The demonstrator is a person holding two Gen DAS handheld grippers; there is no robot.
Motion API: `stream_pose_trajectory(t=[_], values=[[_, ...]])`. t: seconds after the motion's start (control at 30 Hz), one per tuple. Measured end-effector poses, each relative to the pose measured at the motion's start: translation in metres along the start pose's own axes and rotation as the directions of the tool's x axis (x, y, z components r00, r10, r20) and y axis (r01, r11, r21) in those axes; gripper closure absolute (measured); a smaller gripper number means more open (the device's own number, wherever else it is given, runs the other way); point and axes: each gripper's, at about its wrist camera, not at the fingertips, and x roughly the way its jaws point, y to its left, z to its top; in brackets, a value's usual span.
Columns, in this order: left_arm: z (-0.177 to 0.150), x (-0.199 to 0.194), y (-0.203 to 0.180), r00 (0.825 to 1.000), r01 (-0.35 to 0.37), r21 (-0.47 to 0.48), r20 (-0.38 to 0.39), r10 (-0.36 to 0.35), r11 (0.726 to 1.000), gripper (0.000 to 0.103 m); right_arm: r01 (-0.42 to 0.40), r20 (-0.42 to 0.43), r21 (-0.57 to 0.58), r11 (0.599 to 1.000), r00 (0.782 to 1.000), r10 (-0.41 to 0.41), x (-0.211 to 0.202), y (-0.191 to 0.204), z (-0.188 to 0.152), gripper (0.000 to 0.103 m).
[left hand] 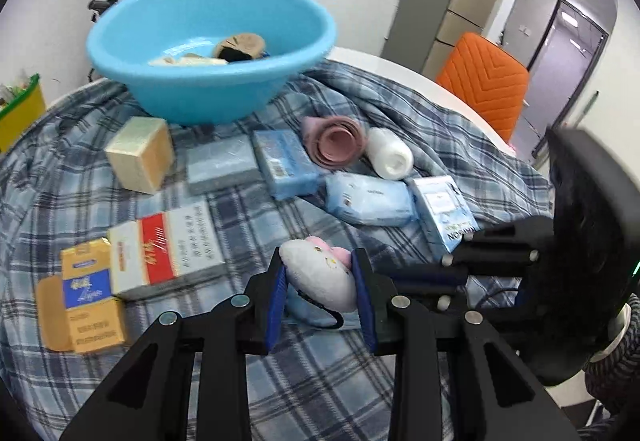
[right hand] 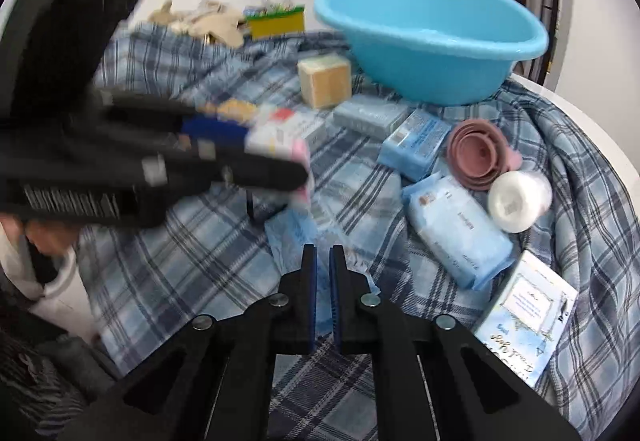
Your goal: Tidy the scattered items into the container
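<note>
My left gripper (left hand: 320,277) is shut on a white and pink plush toy (left hand: 320,275), held just above the plaid cloth (left hand: 320,381). The blue basin (left hand: 208,53) stands at the back with a few items inside. In the right wrist view the basin (right hand: 432,53) is at the upper right. My right gripper (right hand: 323,281) is shut and empty, low over the cloth. The left gripper (right hand: 240,161) shows blurred at its left with the toy (right hand: 302,157). Scattered items lie between: wipes pack (right hand: 456,229), pink cups (right hand: 480,153), white roll (right hand: 518,199).
Cigarette carton (left hand: 168,245), yellow and blue box (left hand: 86,293), tan box (left hand: 140,153), grey box (left hand: 222,163), blue packs (left hand: 286,161) and a tissue box (left hand: 442,207) lie on the cloth. An orange chair (left hand: 484,81) stands beyond the table edge.
</note>
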Motion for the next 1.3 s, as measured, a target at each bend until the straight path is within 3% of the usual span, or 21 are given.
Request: stream_pose_trajectory(t=[0.23, 0.43, 0.47, 0.63, 0.77, 0.87, 1.03, 1.13, 1.3], values=[[-0.006, 0.020, 0.001, 0.999, -0.011, 0.009, -0.051, 0.011, 1.000, 0.070, 0.047, 0.012, 0.059, 0.997, 0.999, -0.048, -0.014, -0.017, -0.001, 0.098], [-0.011, 0.025, -0.002, 0.997, -0.025, 0.039, -0.075, 0.028, 0.999, 0.070, -0.026, -0.012, 0.045, 0.999, 1.000, 0.026, -0.003, -0.005, 0.000, 0.098], [-0.011, 0.025, -0.002, 0.997, -0.026, 0.040, -0.077, 0.029, 0.999, 0.070, -0.011, -0.043, 0.026, 1.000, 0.999, 0.012, 0.005, -0.001, -0.004, 0.098], [-0.012, 0.027, 0.000, 0.995, -0.031, 0.041, -0.093, 0.035, 0.999, 0.070, 0.020, -0.045, 0.002, 1.000, 0.999, -0.020, 0.003, 0.001, -0.007, 0.098], [-0.014, 0.030, 0.001, 0.995, -0.031, 0.032, -0.099, 0.034, 0.999, 0.070, 0.116, 0.001, 0.008, 0.993, 0.993, -0.116, -0.004, -0.004, 0.003, 0.098], [-0.015, 0.031, -0.001, 0.994, -0.037, 0.039, -0.098, 0.040, 0.999, 0.070, 0.009, -0.024, 0.044, 0.999, 1.000, -0.008, 0.003, -0.005, 0.005, 0.098], [-0.014, 0.033, 0.000, 0.994, -0.024, 0.035, -0.105, 0.028, 0.999, 0.070, 0.054, -0.036, 0.011, 0.998, 0.998, -0.053, 0.008, -0.002, 0.001, 0.098], [-0.014, 0.034, 0.000, 0.994, -0.024, 0.035, -0.109, 0.028, 0.999, 0.070, 0.163, -0.029, 0.009, 0.987, 0.986, -0.162, 0.004, -0.009, 0.002, 0.098], [-0.014, 0.034, 0.000, 0.994, -0.025, 0.034, -0.108, 0.028, 0.999, 0.070, 0.004, -0.022, 0.099, 0.995, 1.000, -0.002, 0.003, -0.018, 0.002, 0.098]])
